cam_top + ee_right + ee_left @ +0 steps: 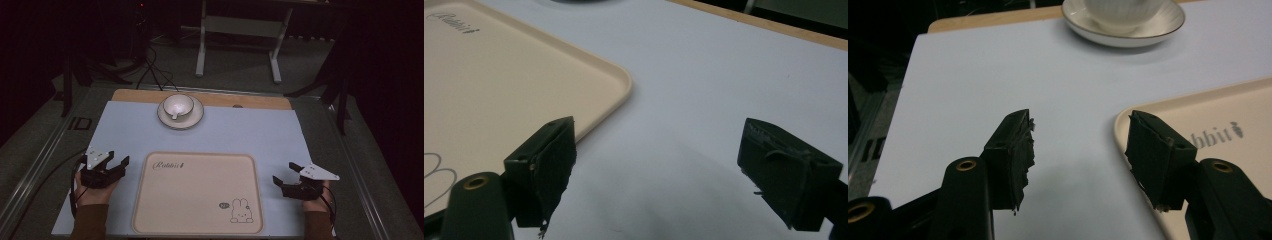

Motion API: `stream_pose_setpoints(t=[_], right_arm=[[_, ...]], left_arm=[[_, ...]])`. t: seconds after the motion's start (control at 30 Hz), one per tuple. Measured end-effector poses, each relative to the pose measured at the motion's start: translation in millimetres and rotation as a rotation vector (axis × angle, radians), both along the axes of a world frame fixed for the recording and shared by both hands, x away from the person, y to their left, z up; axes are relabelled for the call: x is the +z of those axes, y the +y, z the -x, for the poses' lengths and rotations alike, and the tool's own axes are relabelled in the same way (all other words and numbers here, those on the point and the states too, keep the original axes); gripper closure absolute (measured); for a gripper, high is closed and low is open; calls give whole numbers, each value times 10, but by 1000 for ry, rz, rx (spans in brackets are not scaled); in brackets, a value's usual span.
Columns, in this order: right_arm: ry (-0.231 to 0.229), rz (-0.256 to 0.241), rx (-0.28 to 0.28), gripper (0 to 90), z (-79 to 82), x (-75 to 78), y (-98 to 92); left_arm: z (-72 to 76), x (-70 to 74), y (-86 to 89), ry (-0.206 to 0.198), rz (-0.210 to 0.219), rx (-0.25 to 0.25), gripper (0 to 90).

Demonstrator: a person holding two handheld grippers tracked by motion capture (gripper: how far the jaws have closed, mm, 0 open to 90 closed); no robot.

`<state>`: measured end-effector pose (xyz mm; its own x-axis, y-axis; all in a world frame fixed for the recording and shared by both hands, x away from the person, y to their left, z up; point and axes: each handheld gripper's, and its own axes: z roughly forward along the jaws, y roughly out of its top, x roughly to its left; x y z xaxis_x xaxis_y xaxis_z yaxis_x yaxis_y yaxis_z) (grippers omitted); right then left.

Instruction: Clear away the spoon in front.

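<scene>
Nearest, at the table's front edge: left gripper (116,161) and right gripper (283,172), each with jaws spread apart and nothing between them, resting low over the pale blue mat (125,131). Between them, flat on the mat, a cream tray (195,192) with a rabbit drawing at its near right corner; left gripper just beside its left rim, right gripper just beside its right rim. Farther off, well apart from both grippers, a white cup (178,105) upright on a saucer (196,118) near the mat's far edge.
</scene>
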<state>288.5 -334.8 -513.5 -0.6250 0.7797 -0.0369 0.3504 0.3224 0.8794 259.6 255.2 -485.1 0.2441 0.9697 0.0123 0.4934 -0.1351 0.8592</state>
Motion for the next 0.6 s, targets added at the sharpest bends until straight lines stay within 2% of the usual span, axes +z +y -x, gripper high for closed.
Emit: stream_pose_setpoints(t=[0.17,0.6], right_arm=[[-2,0,-2,155,1,0,-4],[-7,-5,-14,155,16,5,-27]], left_arm=[[-56,56,-64,-13,-6,-16,429],[-236,147,-177,-28,18,-31,420]])
